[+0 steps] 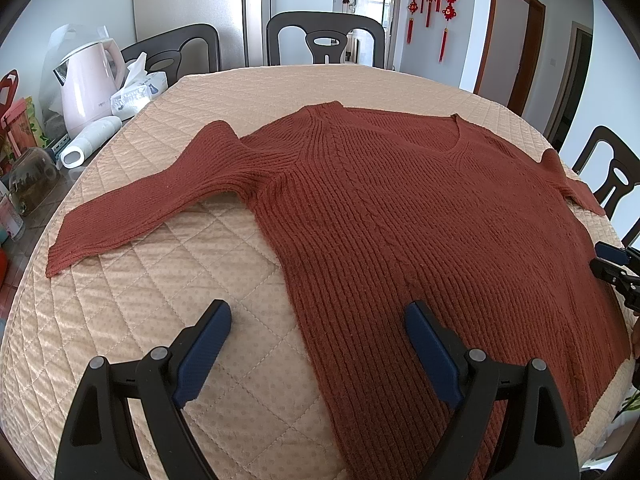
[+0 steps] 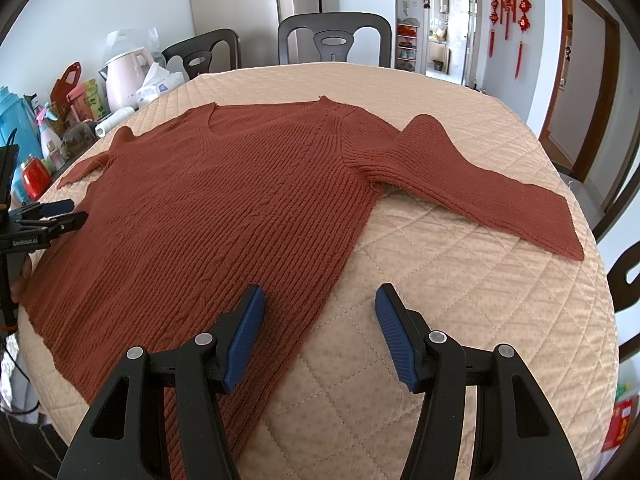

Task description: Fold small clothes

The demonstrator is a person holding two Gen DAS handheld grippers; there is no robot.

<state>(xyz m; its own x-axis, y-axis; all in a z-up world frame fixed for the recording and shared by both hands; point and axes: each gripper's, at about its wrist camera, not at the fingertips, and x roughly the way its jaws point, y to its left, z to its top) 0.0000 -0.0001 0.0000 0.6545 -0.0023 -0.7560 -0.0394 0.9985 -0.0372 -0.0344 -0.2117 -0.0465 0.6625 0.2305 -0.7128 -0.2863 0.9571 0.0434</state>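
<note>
A rust-red knitted sweater (image 1: 400, 216) lies flat and spread out on the quilted beige table cover (image 1: 160, 288), neckline away from me, both sleeves stretched sideways. It also shows in the right wrist view (image 2: 224, 216). My left gripper (image 1: 318, 320) is open and empty, hovering over the sweater's left side edge near the hem. My right gripper (image 2: 320, 304) is open and empty over the sweater's right side edge. The left sleeve (image 1: 132, 208) reaches toward the table's left; the right sleeve (image 2: 480, 188) reaches right.
A pink kettle (image 1: 88, 84), tissue pack (image 1: 136, 92), white cylinder (image 1: 90, 142) and bottles crowd the left beyond the cover. Dark chairs (image 1: 326, 38) stand behind the table, another at the right (image 1: 608, 172). The table cover (image 2: 440, 320) drops off at the near edge.
</note>
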